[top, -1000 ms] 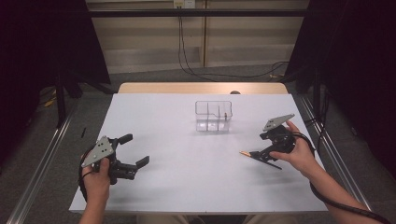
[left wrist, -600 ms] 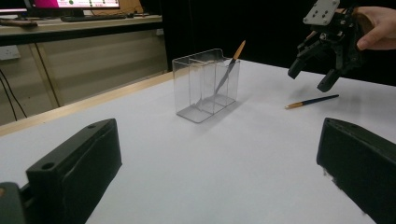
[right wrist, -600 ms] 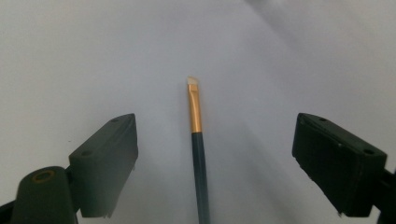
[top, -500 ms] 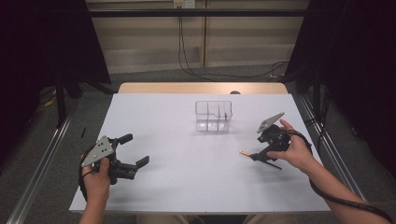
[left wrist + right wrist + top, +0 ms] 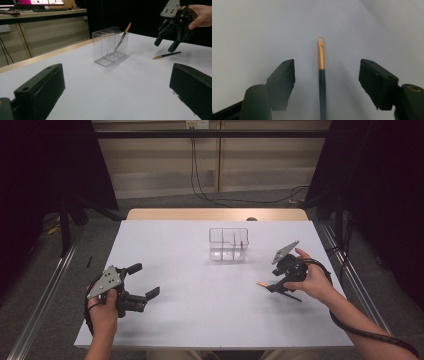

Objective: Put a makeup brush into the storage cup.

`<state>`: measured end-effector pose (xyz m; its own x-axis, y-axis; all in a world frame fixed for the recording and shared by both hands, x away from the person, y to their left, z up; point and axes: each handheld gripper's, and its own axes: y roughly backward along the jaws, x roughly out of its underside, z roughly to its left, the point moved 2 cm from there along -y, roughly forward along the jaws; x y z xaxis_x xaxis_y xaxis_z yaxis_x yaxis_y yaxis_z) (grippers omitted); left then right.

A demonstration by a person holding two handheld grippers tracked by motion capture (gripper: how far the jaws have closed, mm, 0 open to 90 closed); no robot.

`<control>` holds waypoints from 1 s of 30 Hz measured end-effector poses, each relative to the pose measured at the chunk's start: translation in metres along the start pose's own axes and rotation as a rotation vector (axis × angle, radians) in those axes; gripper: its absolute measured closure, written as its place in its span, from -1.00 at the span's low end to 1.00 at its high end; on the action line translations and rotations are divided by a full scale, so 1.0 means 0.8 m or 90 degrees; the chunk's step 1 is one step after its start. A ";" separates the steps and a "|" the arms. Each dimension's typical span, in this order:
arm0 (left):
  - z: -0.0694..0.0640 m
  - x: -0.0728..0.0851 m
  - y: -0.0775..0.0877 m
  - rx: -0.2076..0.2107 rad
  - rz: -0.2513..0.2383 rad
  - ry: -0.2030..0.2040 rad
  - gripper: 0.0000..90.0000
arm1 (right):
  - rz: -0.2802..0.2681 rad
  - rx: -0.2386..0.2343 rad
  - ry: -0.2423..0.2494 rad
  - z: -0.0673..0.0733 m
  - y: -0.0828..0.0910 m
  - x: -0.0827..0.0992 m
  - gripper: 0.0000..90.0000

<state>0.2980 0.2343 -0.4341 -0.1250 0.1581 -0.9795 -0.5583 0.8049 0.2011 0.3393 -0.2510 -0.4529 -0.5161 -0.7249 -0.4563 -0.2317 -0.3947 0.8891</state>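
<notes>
Nearest, at seven o'clock, the left gripper (image 5: pixel 142 296) idles with jaws spread. At four o'clock the right gripper (image 5: pixel 325 82), jaws just closing but not touching, straddles the brush (image 5: pixel 322 75) lying flat on the table (image 5: pixel 200 320), lined up to pinch it. At one o'clock, farther off, the clear holder (image 5: pixel 228 244) keeps another brush (image 5: pixel 121 39) leaning inside.

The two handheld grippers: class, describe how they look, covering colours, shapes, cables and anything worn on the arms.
Both the left gripper and the right gripper are black, each with two blocky jaws and a grey three-cornered plate on top. A black cable trails from each; the right one's is ribbed. Both forearms are bare, with no sleeves.
</notes>
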 end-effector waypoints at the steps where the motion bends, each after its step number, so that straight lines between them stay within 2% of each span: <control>1: 0.000 0.000 0.000 0.000 0.000 0.000 -1.00 | 0.002 -0.002 -0.002 0.000 0.000 0.000 -0.26; 10: 0.000 0.000 -0.001 0.000 -0.001 0.001 -1.00 | 0.006 -0.010 -0.003 0.001 -0.002 0.000 -0.07; 12: 0.000 0.000 0.000 0.001 -0.001 0.001 -1.00 | 0.018 -0.015 -0.018 0.001 -0.002 0.000 -0.05; 16: 0.001 0.000 0.000 0.000 -0.001 0.000 -1.00 | 0.023 -0.015 -0.014 0.001 -0.003 -0.001 -0.02; 24: 0.001 -0.001 0.000 -0.001 -0.002 0.000 -1.00 | 0.051 -0.019 0.001 0.002 -0.011 -0.001 0.22; 30: 0.002 0.000 0.001 -0.004 0.000 -0.001 -1.00 | 0.064 -0.023 -0.002 0.001 -0.019 0.001 0.34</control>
<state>0.2989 0.2356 -0.4337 -0.1236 0.1595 -0.9794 -0.5637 0.8010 0.2016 0.3421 -0.2449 -0.4667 -0.5378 -0.7604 -0.3641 -0.1486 -0.3396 0.9287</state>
